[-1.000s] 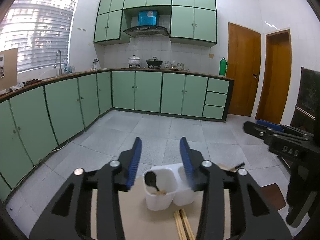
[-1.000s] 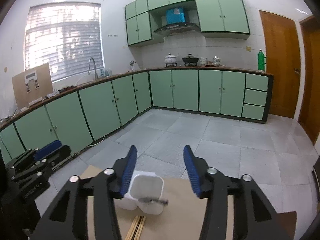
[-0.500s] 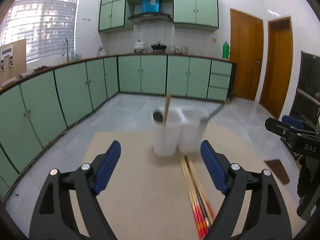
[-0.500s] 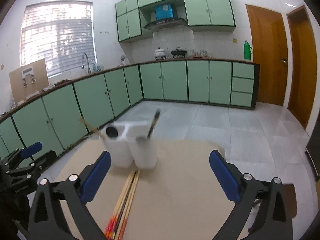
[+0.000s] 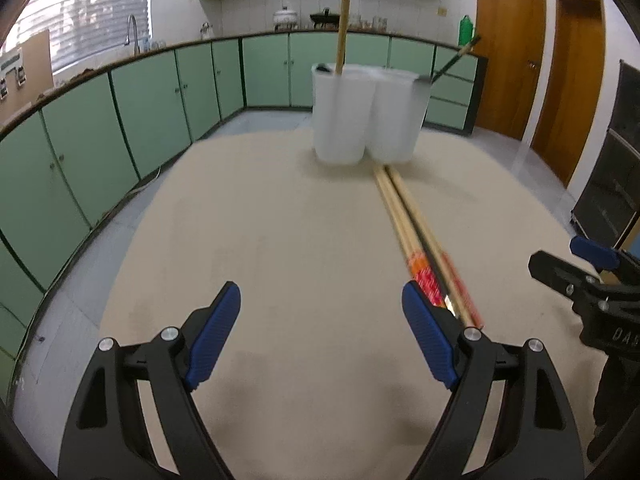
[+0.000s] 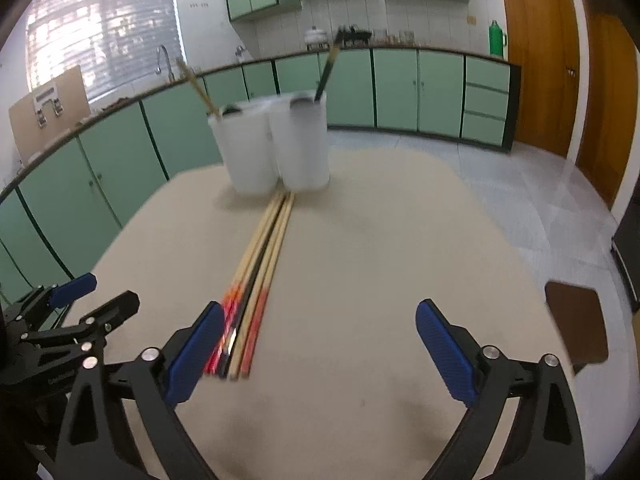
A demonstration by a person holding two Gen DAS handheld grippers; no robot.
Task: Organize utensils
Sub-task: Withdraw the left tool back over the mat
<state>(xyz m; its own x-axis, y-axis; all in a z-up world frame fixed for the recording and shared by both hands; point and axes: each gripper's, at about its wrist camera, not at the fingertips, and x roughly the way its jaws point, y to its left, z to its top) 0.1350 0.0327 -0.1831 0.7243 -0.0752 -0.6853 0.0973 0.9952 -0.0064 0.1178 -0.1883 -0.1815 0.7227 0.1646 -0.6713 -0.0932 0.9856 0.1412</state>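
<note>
A white two-compartment holder (image 5: 366, 116) (image 6: 276, 144) stands at the far side of the beige table (image 5: 280, 240). A wooden handle (image 5: 341, 32) sticks up from its left cup and a dark utensil (image 5: 456, 60) leans out of the right one. A bundle of chopsticks (image 5: 416, 236) (image 6: 260, 264) with red-patterned ends lies lengthwise in front of it. My left gripper (image 5: 320, 292) is open low over the table, the chopstick ends just beside its right finger. My right gripper (image 6: 320, 310) is wide, its jaws closing with nothing between them, the chopstick ends by its left finger.
Green base cabinets (image 5: 152, 108) run along the left and back walls. A brown stool seat (image 6: 576, 328) sits past the table's right edge, and a dark rack (image 5: 612, 184) stands beyond it. Wooden doors (image 5: 504, 44) are at the back right.
Both grippers have come down toward the table and tipped downward, and their jaws have spread wide. The chopsticks, barely seen before, now stretch between the holder and the fingers.
</note>
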